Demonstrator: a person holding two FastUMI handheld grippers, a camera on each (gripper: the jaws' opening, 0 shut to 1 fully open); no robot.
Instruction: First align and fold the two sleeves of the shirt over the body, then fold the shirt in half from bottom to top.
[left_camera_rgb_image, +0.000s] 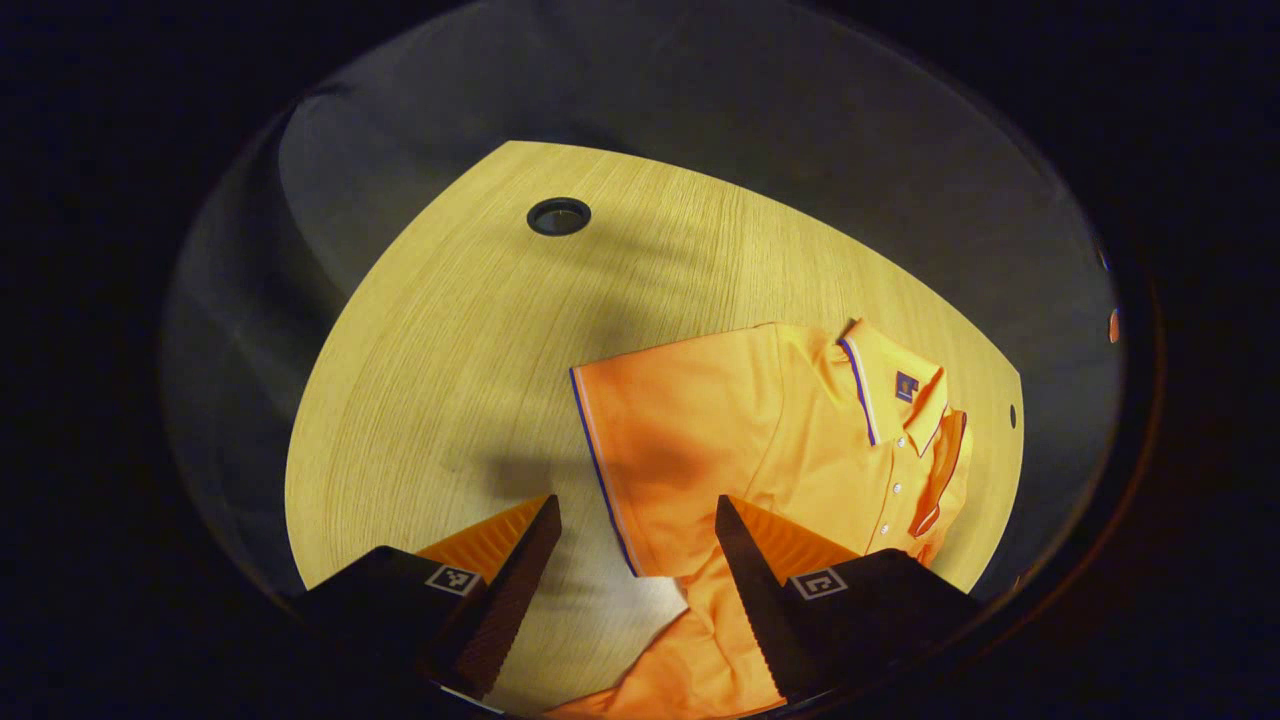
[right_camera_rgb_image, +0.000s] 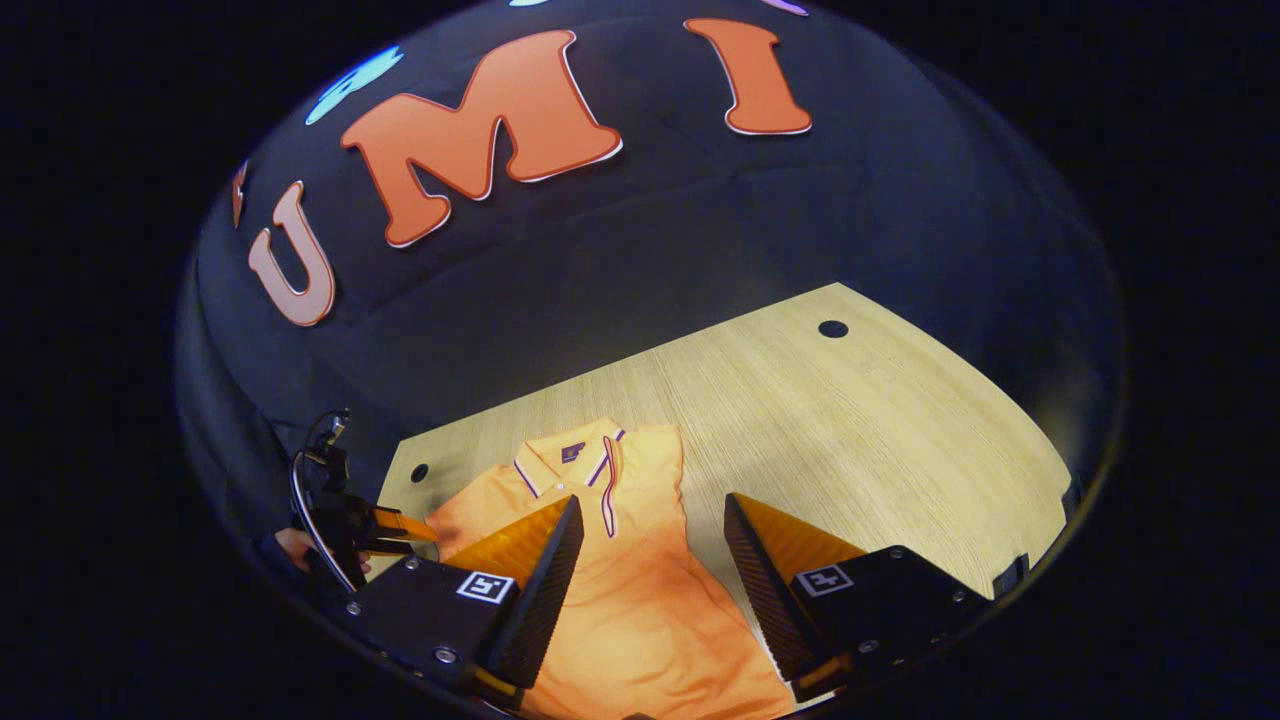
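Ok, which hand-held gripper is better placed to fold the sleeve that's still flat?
Left. The left hand-held gripper hangs open over the flat sleeve, straddling its hem. The right hand-held gripper is open over the body, nearer the side that looks folded.

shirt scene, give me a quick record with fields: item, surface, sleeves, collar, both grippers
item: orange polo shirt, lying flat, front up
surface: light wooden table
sleeves: one sleeve spread out to the side; the other looks already folded in
collar: collar at the far end, toward the booth wall
left gripper: open, above the sleeve, holding nothing
right gripper: open, above the shirt body, holding nothing
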